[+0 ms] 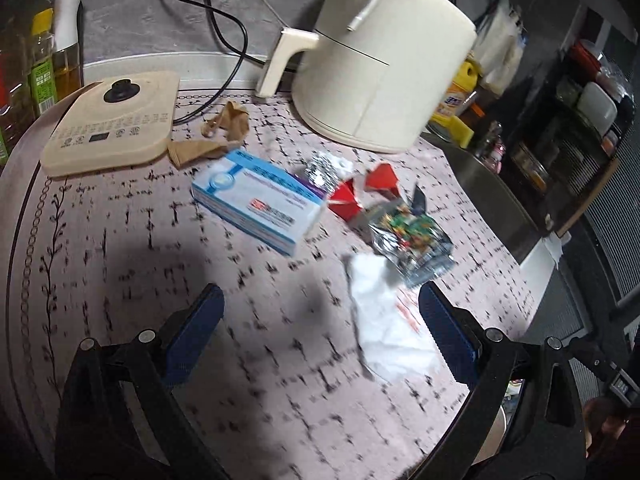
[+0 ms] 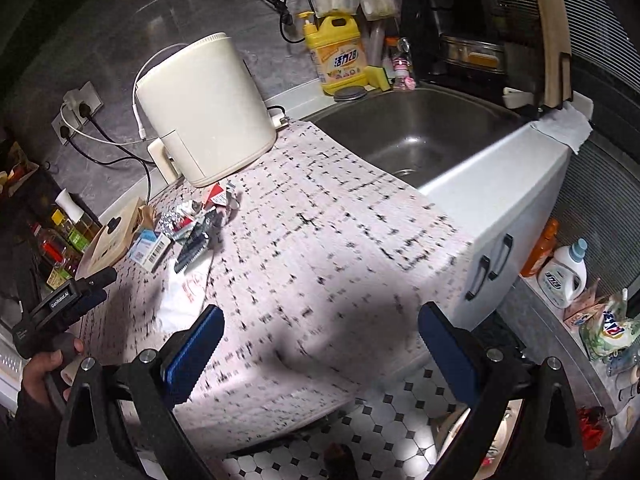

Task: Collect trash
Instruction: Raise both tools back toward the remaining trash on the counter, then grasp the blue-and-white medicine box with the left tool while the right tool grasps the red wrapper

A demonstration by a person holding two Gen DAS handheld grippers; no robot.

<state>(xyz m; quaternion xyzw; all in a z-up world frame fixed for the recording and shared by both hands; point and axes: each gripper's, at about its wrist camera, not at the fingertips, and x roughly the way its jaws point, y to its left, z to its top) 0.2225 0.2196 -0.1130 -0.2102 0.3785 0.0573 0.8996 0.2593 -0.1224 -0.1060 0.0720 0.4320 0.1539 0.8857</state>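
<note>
Nothing is collected yet — both the left tongs (image 1: pixel 320 312) and right tongs (image 2: pixel 320 332) hang spread and empty. The trash (image 1: pixel 360 200) — box, foil, wrappers, white paper — lies scattered on the surface (image 1: pixel 120 280) just before the cream pot (image 1: pixel 380 60).

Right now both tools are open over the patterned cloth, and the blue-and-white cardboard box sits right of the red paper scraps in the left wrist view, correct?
Not quite. The blue-and-white cardboard box lies left of the red paper scraps, as the left wrist view shows. Both tools, left and right, are open over the patterned cloth.
</note>
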